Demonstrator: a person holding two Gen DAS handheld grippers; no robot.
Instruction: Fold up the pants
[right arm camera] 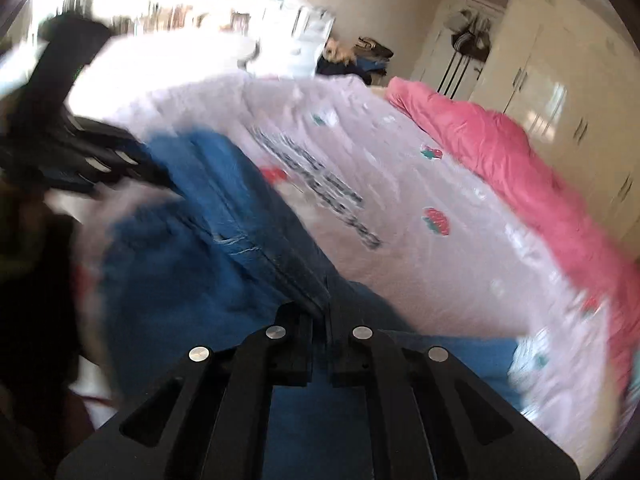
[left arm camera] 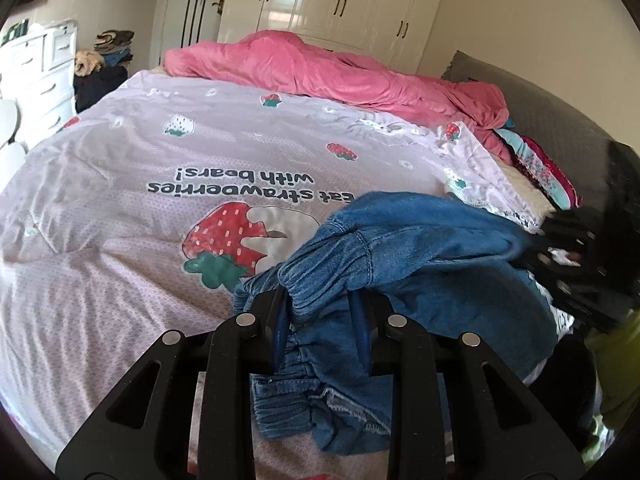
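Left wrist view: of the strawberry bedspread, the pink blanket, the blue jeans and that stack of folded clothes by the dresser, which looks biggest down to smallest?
1. Strawberry bedspread
2. Blue jeans and pink blanket: similar in the picture; the jeans are far nearer the camera, so I won't rank them.
3. Stack of folded clothes, far off.

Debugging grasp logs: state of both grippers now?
Left gripper: closed on the jeans, at the elastic hem.
Right gripper: closed on the jeans' seam edge.
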